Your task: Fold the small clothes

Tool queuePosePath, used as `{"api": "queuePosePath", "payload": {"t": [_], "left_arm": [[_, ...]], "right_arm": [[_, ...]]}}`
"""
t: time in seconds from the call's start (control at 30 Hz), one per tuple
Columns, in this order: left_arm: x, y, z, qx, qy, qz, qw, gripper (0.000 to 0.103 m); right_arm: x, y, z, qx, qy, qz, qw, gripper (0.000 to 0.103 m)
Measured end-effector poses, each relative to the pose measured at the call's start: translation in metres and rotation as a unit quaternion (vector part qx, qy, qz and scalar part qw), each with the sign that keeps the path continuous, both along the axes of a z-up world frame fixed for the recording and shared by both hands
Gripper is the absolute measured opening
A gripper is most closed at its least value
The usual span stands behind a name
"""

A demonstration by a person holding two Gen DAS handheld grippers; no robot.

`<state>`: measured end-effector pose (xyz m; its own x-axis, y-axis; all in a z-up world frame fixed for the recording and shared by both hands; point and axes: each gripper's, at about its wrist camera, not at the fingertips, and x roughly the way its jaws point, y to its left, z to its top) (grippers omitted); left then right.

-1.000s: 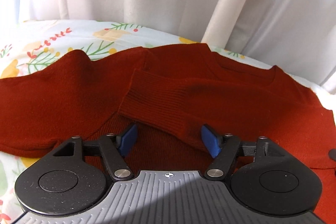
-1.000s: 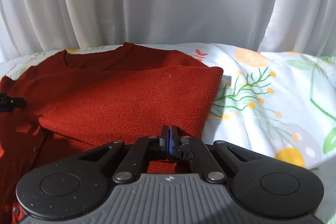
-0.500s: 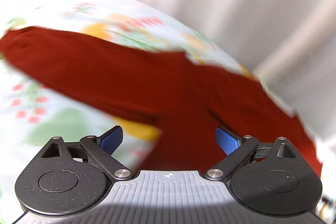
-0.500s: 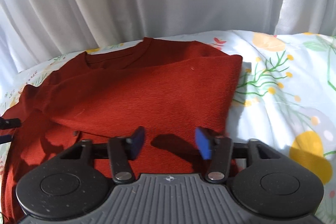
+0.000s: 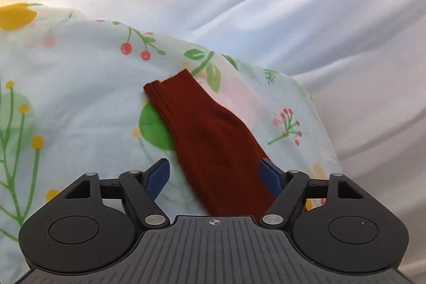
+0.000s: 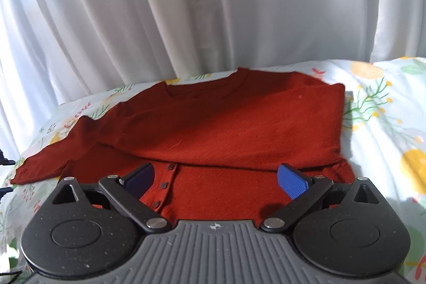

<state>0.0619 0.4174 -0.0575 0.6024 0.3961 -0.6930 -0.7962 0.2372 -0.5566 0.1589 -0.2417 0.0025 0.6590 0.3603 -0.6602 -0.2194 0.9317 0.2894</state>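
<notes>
We've got the L gripper open right over the sleeve, which runs away up-left across the bed to its cuff. R gripper is open too, over the cardigan body, so L is nearer for folding the sleeve in.

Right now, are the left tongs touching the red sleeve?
Cannot tell. In the left wrist view the open left tongs straddle the red sleeve, whose edge overlaps the right pad; contact unclear.

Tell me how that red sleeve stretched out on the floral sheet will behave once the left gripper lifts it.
The sleeve is soft knit lying limp on the floral sheet, so it will likely droop from the open left gripper. Its ribbed cuff should grip rather than slip. It probably drags the cardigan slightly.
</notes>
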Motion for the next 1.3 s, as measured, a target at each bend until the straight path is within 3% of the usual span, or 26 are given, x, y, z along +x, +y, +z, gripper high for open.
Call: {"api": "queuePosePath", "payload": {"t": [0.13, 0.2, 0.23, 0.27, 0.3, 0.4, 0.53, 0.63, 0.7, 0.77, 0.87, 0.93, 1.0, 1.07, 1.1, 1.13, 1.2, 1.23, 1.3], "left_arm": [[-0.001, 0.017, -0.012, -0.021, -0.019, 0.018, 0.9994, 0.057], [-0.004, 0.022, -0.013, -0.027, -0.023, 0.025, 0.9991, 0.045], [-0.005, 0.025, -0.016, -0.031, -0.026, 0.03, 0.9987, 0.031], [-0.005, 0.027, -0.019, -0.038, -0.027, 0.034, 0.9983, 0.015], [-0.006, 0.03, -0.024, -0.049, -0.028, 0.038, 0.9977, 0.008], [-0.014, 0.032, -0.029, -0.063, -0.054, 0.05, 0.9952, 0.008], [-0.008, 0.014, -0.003, -0.016, -0.068, 0.018, 0.9974, 0.008], [0.015, -0.019, 0.038, 0.033, -0.107, -0.061, 0.9918, 0.008], [0.039, -0.059, 0.072, 0.073, -0.136, -0.141, 0.9778, 0.008], [0.066, -0.109, 0.099, 0.106, -0.161, -0.236, 0.9525, 0.008], [0.103, -0.197, 0.116, 0.143, -0.166, -0.373, 0.9015, 0.008], [0.125, -0.255, 0.107, 0.159, -0.146, -0.436, 0.8734, 0.01], [0.144, -0.302, 0.084, 0.155, -0.109, -0.48, 0.8568, 0.018], [0.158, -0.332, 0.054, 0.135, -0.061, -0.504, 0.8509, 0.035], [0.162, -0.341, 0.041, 0.126, -0.031, -0.507, 0.8521, 0.035], [0.162, -0.344, 0.03, 0.118, -0.006, -0.504, 0.8553, 0.037], [0.156, -0.344, 0.017, 0.099, 0.015, -0.49, 0.8661, 0.054], [0.152, -0.34, 0.014, 0.087, 0.017, -0.481, 0.8725, 0.07], [0.144, -0.331, 0.012, 0.072, 0.018, -0.464, 0.8827, 0.074]], "right_arm": [[0.001, 0.002, 0.002, 0.011, 0.015, -0.013, 1.0, 0.095], [0.002, 0.0, 0.002, 0.03, 0.014, -0.018, 0.999, 0.076], [0.003, 0.0, 0.001, 0.038, 0.019, -0.019, 0.999, 0.07], [0.003, -0.001, 0.0, 0.047, 0.023, -0.021, 0.998, 0.054], [0.003, -0.001, -0.001, 0.06, 0.028, -0.022, 0.998, 0.038], [0.005, -0.002, -0.008, 0.087, 0.046, -0.022, 0.995, 0.028], [0.001, -0.008, -0.011, 0.128, 0.04, -0.034, 0.99, 0.028], [0.003, -0.016, -0.016, 0.17, 0.053, -0.05, 0.983, 0.028], [0.005, -0.02, -0.018, 0.183, 0.063, -0.058, 0.979, 0.028], [0.005, -0.019, -0.018, 0.18, 0.063, -0.055, 0.98, 0.028], [0.003, -0.015, -0.013, 0.173, 0.051, -0.045, 0.983, 0.028], [0.004, -0.013, -0.01, 0.173, 0.044, -0.039, 0.983, 0.028], [0.005, -0.012, -0.009, 0.176, 0.04, -0.039, 0.983, 0.028], [0.008, -0.012, -0.01, 0.18, 0.04, -0.038, 0.982, 0.028], [0.009, -0.012, -0.012, 0.18, 0.043, -0.036, 0.982, 0.028], [0.012, -0.011, -0.013, 0.18, 0.046, -0.032, 0.982, 0.028], [0.021, -0.008, -0.017, 0.179, 0.06, -0.02, 0.982, 0.028], [0.025, -0.007, -0.02, 0.182, 0.066, -0.015, 0.981, 0.028], [0.037, -0.003, -0.024, 0.19, 0.081, 0.001, 0.978, 0.031]]}}
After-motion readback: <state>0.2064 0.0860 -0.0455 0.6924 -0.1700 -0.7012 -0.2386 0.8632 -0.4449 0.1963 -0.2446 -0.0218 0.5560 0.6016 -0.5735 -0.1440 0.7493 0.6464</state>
